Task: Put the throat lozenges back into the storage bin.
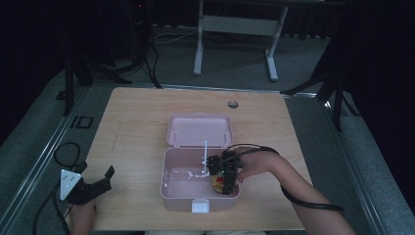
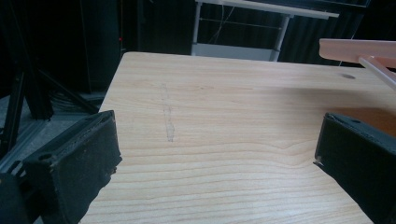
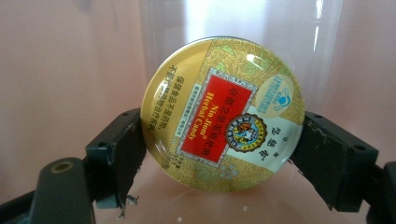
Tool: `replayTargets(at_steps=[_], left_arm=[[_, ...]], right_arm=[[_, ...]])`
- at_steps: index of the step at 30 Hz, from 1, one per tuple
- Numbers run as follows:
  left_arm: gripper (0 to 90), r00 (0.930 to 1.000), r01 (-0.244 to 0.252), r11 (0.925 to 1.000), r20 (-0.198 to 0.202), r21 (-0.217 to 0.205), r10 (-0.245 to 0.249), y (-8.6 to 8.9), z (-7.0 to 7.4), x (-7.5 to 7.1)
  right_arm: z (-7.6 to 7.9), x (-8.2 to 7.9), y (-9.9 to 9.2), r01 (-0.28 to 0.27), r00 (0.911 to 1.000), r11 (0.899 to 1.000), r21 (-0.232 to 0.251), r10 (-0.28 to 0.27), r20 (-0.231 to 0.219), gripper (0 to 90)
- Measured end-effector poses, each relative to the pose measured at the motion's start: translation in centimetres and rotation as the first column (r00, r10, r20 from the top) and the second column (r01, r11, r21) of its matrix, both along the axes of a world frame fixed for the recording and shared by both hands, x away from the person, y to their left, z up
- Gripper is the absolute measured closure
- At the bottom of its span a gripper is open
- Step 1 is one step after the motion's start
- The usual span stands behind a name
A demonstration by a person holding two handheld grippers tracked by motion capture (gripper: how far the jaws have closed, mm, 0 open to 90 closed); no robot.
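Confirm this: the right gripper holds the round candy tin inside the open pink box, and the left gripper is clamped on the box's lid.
Wrong on the left gripper: it rests open on the table, apart from the pink box, as the high view shows. The right gripper does hold the candy tin inside it.

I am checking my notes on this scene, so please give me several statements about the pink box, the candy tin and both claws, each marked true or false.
1. The right claw grips a round gold candy tin. True.
2. The left claw holds a spoon. False: its jaws are open with nothing between them.
3. The pink plastic box has its lid open. True.
4. The tin is over the bare light wooden table. False: it is inside the box.
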State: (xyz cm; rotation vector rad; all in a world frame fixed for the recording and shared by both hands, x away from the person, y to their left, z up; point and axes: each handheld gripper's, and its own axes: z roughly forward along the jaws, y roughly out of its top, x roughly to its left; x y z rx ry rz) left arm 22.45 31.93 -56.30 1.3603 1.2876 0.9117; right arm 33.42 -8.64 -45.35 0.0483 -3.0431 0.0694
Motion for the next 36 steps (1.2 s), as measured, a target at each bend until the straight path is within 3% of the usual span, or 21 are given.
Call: replayTargets(at_steps=[6,11,16,18,20,24,25,26,31,36], left_arm=[[0.3,1.0000,0.001,1.0000,0.000,0.000,-0.001,0.0,0.0,0.0],[0.3,1.0000,0.000,1.0000,0.000,0.000,0.000,0.0,0.0,0.0],[0.3,1.0000,-0.001,1.0000,0.000,0.001,0.001,0.0,0.0,0.0],[0.3,1.0000,-0.001,1.0000,0.001,0.001,0.001,0.0,0.0,0.0],[0.3,1.0000,-0.001,1.0000,0.000,0.002,0.001,0.0,0.0,0.0],[0.3,1.0000,-0.001,1.0000,0.002,0.001,0.001,0.0,0.0,0.0],[0.3,1.0000,-0.002,1.0000,0.002,0.000,0.002,0.0,0.0,0.0],[0.3,1.0000,-0.002,1.0000,0.003,0.000,0.002,0.0,0.0,0.0],[0.3,1.0000,-0.001,1.0000,0.001,0.002,0.001,0.0,0.0,0.0],[0.3,1.0000,-0.001,1.0000,0.000,0.003,0.001,0.0,0.0,0.0]], right_arm=[[-0.2,0.1,-0.1,0.003,1.0000,1.000,-0.021,-0.003,-0.004,17.9],[0.5,0.2,-0.1,0.009,1.0000,1.000,0.005,-0.009,0.001,18.0],[3.9,0.3,-0.6,0.003,0.9995,0.995,0.103,-0.006,0.030,18.0],[4.6,0.3,-0.8,0.008,0.9992,0.992,0.122,-0.013,0.038,17.8],[6.7,0.6,-1.8,0.029,0.9984,0.980,0.195,-0.038,0.041,13.3],[7.9,0.9,-3.1,0.032,0.9954,0.969,0.244,-0.053,0.080,12.8],[8.4,1.0,-4.2,0.022,0.9892,0.962,0.271,-0.060,0.134,12.8],[8.5,1.1,-4.9,0.027,0.9855,0.957,0.290,-0.074,0.153,12.8],[8.4,1.9,-8.3,0.097,0.9781,0.932,0.348,-0.154,0.140,12.6],[6.8,2.6,-11.5,0.138,0.9670,0.916,0.376,-0.207,0.149,12.5]])
